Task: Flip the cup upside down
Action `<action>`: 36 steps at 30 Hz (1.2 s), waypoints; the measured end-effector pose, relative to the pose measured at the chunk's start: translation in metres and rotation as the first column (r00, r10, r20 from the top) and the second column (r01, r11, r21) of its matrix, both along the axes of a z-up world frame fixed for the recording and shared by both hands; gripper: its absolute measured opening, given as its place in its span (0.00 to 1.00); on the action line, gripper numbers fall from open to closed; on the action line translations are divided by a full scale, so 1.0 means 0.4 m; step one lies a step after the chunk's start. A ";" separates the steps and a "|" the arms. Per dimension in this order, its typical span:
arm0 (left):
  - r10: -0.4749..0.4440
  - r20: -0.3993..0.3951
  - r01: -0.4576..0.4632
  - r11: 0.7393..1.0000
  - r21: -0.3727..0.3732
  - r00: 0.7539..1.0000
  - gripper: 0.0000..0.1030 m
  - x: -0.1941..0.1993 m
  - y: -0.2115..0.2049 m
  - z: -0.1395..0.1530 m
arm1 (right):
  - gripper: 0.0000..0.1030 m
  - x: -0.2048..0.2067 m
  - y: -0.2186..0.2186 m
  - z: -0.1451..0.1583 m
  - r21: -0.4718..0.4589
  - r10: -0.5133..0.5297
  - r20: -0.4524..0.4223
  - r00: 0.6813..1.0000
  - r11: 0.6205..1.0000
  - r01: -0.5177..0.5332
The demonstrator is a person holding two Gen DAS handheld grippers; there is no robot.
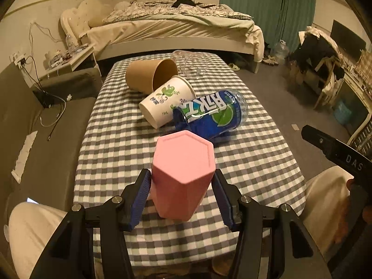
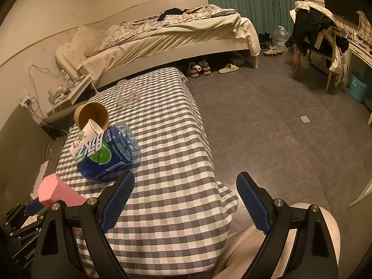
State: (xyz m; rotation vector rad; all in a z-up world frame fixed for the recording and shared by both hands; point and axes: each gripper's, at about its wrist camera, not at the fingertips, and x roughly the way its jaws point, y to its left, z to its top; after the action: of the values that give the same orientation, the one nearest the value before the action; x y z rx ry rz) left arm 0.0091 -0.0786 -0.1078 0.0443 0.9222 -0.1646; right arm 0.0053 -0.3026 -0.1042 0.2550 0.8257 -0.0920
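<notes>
A pink hexagonal cup (image 1: 182, 174) stands base-up on the near end of the checked tablecloth (image 1: 255, 162), between the blue pads of the left gripper (image 1: 181, 200). The jaws sit close beside its walls; whether they still press it I cannot tell. The flip looks done, so the next move is likely letting go and backing away. The right gripper (image 2: 186, 202) hovers aside, jaws wide apart and holding nothing. Beyond lie a blue bottle (image 1: 209, 114) and paper cups (image 1: 166, 100).
</notes>
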 end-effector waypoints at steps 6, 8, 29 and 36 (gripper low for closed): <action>0.008 -0.016 -0.008 1.000 -0.002 1.000 0.54 -0.004 0.004 0.000 | 0.87 -0.001 0.004 0.003 -0.007 0.001 0.001 1.000 1.000 -0.001; 0.010 -0.013 -0.011 1.000 -0.003 1.000 0.54 -0.005 0.007 0.003 | 0.87 -0.001 0.004 0.004 -0.007 0.001 0.003 1.000 1.000 -0.001; 0.052 0.235 -0.053 0.999 0.000 0.971 0.81 -0.096 0.109 0.192 | 0.87 -0.121 0.140 0.193 -0.119 0.165 0.149 0.975 0.982 -0.148; 0.110 0.213 -0.114 0.993 0.008 0.971 0.90 -0.135 0.179 0.150 | 1.00 -0.155 0.223 0.162 -0.140 0.206 0.131 0.970 0.972 -0.188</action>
State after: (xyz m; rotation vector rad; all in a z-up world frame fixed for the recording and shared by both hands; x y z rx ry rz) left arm -0.0447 -0.0070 -0.0477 0.0275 0.7113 -0.0440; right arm -0.0567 -0.2132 -0.0395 0.0581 0.6935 0.0605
